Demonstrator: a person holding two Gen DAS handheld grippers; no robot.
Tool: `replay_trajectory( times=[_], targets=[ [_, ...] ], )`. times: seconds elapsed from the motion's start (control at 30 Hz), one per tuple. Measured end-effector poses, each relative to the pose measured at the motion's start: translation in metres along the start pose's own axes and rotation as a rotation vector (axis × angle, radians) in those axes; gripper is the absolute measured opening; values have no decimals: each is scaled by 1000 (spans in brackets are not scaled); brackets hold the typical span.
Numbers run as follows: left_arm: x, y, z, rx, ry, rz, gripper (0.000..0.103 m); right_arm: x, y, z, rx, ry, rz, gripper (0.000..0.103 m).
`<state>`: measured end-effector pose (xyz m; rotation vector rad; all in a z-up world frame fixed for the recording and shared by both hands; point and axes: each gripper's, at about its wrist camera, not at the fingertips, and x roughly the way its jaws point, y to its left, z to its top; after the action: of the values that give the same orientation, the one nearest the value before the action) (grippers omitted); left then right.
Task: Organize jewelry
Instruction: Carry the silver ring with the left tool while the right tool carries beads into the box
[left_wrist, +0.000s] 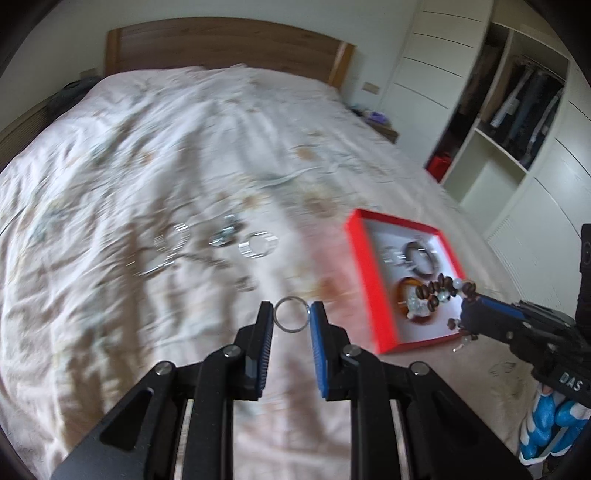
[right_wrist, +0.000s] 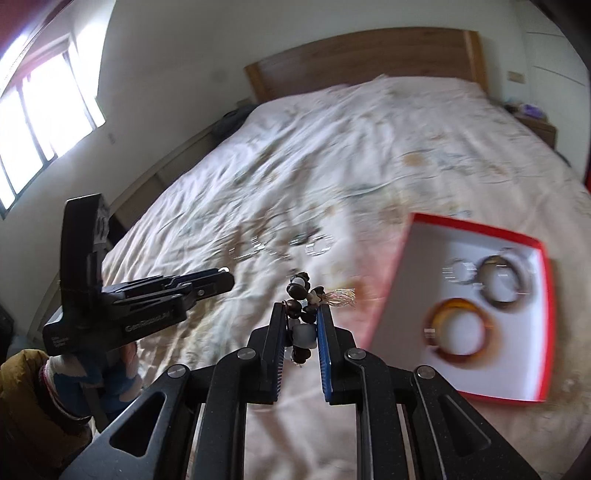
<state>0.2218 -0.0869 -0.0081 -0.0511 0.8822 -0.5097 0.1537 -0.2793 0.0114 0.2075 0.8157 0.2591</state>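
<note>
My left gripper (left_wrist: 291, 317) is shut on a thin silver ring (left_wrist: 291, 319), held above the bedspread. My right gripper (right_wrist: 303, 317) is shut on a beaded bracelet (right_wrist: 302, 295) of dark brown and pale beads with a tassel; in the left wrist view that bracelet (left_wrist: 439, 291) hangs over the red box (left_wrist: 360, 266). The red box with a white inside (right_wrist: 417, 280) lies on the bed and holds an amber bangle (right_wrist: 460, 330), a dark bangle (right_wrist: 504, 282) and a silver ring (right_wrist: 460, 273). Several loose silver pieces (left_wrist: 221, 243) lie on the bedspread left of the box.
The bed (left_wrist: 147, 147) has a crumpled floral cover and a wooden headboard (left_wrist: 229, 48). An open wardrobe (left_wrist: 517, 110) stands at the right. A window (right_wrist: 37, 122) is at the left. A nightstand (right_wrist: 535, 125) stands beside the headboard.
</note>
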Motion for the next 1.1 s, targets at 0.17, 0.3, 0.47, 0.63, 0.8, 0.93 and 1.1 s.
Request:
replay_trajectory(
  times=[0.17,0.3,0.47,0.63,0.8,0.93,1.1],
  targets=[
    [21,-56,12,55,12,-70,19,-25,-47,-8,53,-20,-72,16],
    [47,-98,16,96,44,-111,19,-33,-87,-16,109,-26,-120,16],
    [87,-139,15,133,98,-142,19,-22,-127,-26,178,-10,-144,16],
    [130,-161,11,153,156,-134,19,-4,-151,-37,220,14,-142,16],
    [159,-171,7,171,196,-122,19,12,-169,-49,252,46,-141,16],
    [179,-170,0,168,233,-103,19,20,-171,-54,249,69,-141,16],
    [185,-170,-4,171,241,-94,19,25,-174,-58,243,94,-152,16]
  ],
)
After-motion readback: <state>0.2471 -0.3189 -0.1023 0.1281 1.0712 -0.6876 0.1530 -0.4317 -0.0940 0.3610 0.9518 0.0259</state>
